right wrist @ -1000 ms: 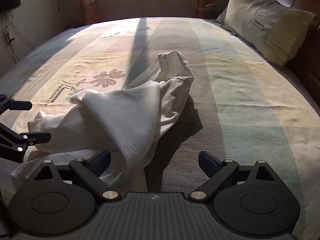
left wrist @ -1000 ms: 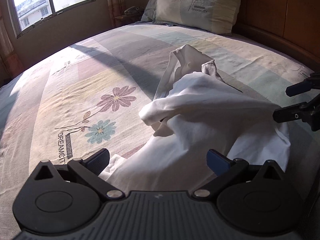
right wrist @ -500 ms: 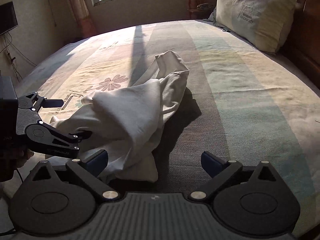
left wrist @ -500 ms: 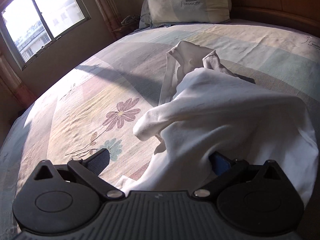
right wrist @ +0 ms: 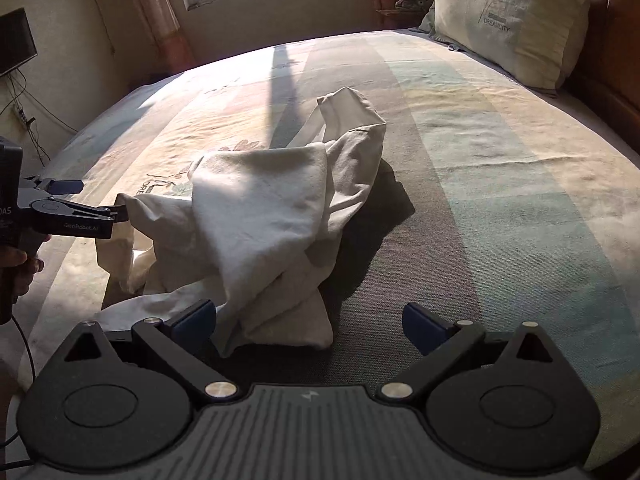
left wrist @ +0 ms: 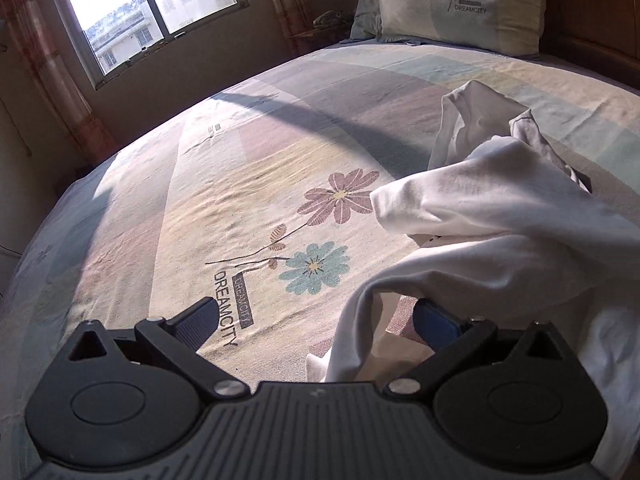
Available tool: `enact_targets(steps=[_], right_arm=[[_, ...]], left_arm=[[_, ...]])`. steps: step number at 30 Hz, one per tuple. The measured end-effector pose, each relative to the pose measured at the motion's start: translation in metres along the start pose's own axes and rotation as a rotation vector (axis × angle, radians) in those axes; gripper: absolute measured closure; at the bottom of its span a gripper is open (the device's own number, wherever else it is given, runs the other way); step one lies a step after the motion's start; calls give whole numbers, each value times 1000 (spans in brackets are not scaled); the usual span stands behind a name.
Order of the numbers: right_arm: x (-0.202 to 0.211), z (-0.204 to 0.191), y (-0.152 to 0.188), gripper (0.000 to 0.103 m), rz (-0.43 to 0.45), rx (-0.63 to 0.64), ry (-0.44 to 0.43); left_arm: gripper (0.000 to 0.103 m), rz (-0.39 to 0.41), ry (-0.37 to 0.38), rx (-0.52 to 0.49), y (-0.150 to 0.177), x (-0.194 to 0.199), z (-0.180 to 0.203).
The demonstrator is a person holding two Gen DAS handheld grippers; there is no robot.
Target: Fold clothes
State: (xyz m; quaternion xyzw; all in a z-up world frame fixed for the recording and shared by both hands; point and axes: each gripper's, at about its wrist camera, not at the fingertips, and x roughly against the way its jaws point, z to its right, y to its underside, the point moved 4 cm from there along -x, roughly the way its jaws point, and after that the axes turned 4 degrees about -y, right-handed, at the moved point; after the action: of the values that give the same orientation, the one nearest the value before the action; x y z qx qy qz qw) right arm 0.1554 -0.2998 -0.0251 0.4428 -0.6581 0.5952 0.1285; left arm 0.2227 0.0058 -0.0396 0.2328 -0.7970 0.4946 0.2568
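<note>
Two spread claws: the left gripper (left wrist: 316, 320) has crumpled white cotton garment (right wrist: 272, 216) draped on one finger; the right gripper (right wrist: 310, 322) holds nothing; bare floral bedsheet (right wrist: 500, 168) lies toward the pillow edge.

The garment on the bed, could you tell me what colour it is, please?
Plain white garment, no print; clearest in the right wrist view.

White garment (left wrist: 500, 232) runs off the right edge in the left wrist view; its far side is out of frame. A fold drapes over the right finger (left wrist: 434, 322) of the left gripper (left wrist: 316, 318), so contact there is partly hidden. In the right wrist view the left gripper's far fingertip disappears into the cloth edge, and the hand (right wrist: 18, 264) holding it is cut by the left edge. Pillow (right wrist: 508, 20) print is too small to read fully. The item on the nightstand is too blurred to identify.
</note>
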Motion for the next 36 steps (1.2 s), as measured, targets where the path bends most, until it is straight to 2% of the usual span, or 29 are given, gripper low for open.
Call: enact_targets(steps=[2, 5, 8, 11, 14, 18, 20, 24, 29, 36], right_arm=[[-2, -5, -1, 1, -3, 9, -8], [-4, -12, -2, 1, -9, 21, -19], [-5, -16, -1, 1, -12, 27, -18], [-5, -20, -1, 1, -12, 35, -18], [-8, -24, 0, 1, -20, 51, -9], [-11, -26, 1, 1, -28, 50, -15], [-12, -27, 1, 1, -30, 57, -12], [-13, -30, 1, 1, -34, 71, -5], [-16, -33, 1, 0, -40, 74, -10], [-23, -38, 2, 0, -63, 97, 1]], left_arm=[[1, 11, 21, -89, 2, 1, 16], [1, -11, -14, -238, 6, -13, 39], [1, 30, -78, -267, -2, -20, 45], [0, 65, -148, -229, -12, -22, 36], [1, 47, -212, -220, -15, -34, 26], [0, 63, -234, -127, -17, -40, 7], [0, 70, -260, -46, -18, -38, -12], [0, 64, -425, 22, -19, -37, -66], [0, 21, -517, 134, -15, -45, -139], [0, -75, -628, 228, -5, -69, -213]])
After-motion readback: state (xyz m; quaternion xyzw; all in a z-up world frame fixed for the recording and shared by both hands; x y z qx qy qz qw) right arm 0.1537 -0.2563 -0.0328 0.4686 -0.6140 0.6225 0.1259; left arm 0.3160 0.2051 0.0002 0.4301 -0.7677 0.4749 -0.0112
